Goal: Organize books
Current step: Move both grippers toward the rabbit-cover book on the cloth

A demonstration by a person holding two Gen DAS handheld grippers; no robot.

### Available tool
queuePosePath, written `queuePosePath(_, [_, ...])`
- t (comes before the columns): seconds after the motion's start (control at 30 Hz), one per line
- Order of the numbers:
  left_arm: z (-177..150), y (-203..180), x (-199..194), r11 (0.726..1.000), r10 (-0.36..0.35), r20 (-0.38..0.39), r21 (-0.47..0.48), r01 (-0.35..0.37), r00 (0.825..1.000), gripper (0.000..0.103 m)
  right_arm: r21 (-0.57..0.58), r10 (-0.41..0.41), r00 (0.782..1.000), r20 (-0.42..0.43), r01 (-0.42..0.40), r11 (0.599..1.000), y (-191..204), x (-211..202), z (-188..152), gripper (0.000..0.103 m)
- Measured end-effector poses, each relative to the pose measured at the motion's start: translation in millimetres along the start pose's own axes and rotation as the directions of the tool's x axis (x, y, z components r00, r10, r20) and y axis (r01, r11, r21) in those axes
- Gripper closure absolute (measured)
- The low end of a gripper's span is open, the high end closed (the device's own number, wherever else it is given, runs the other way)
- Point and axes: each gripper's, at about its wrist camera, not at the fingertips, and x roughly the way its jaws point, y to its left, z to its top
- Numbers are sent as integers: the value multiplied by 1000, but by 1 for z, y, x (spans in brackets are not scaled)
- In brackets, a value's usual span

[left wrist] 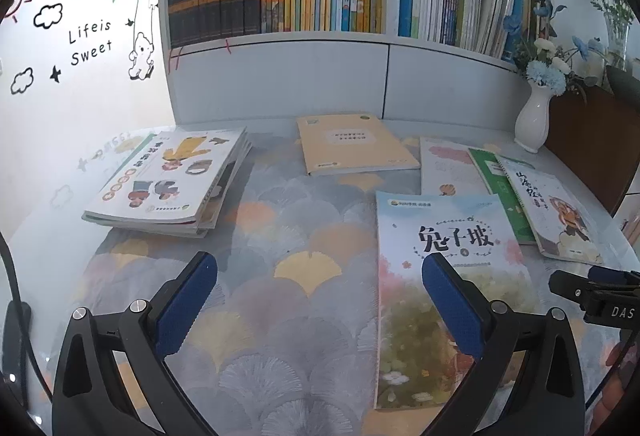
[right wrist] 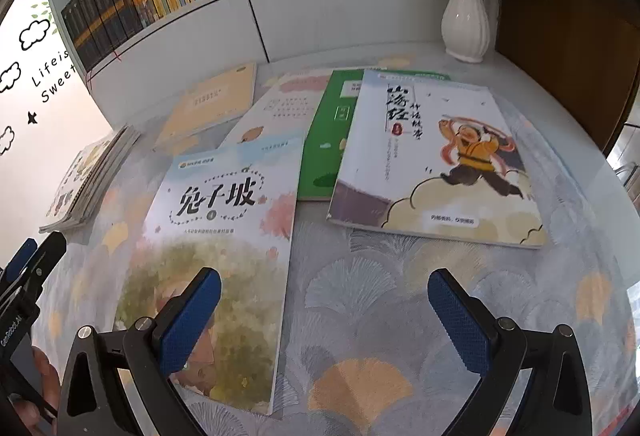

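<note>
Both grippers wide open, empty, over table w/ loose books.

L gripper [left wrist: 320, 288] bottom centre, landscape-cover book [left wrist: 448, 276] under its rt finger; R gripper [right wrist: 325, 300] bottom centre, same book lower left. Cartoon-figure book [right wrist: 436, 156] centre-right overlaps green book [right wrist: 324, 148]; yellow book [left wrist: 352, 142] upper-mid; stack [left wrist: 172, 180] mid-left, by shelf [left wrist: 280, 48].

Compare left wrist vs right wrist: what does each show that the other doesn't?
Left wrist only: the full top cover of the stack of illustrated books at the table's left, and the bear-on-swing wall sticker.

Right wrist only: the whole cover of the white book with a running cartoon figure, lying on the green book.

Both: the pastel book with large black characters, the yellow booklet, the white ribbed vase, the bookshelf, and each open tool, left and right, holding nothing.
</note>
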Motion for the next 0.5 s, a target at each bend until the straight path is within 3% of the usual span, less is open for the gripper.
queuePosePath(0.13, [-3,-2,10,1000,-25,-55,6,26,998,1,4,-24,1000,0,24,1000,0,1,-2,0])
queuePosePath(0.5, [-9,-6,18,993,-113,-122,4,115,986,1,39,42,998,-53,-40,998,-7,11,-3,0])
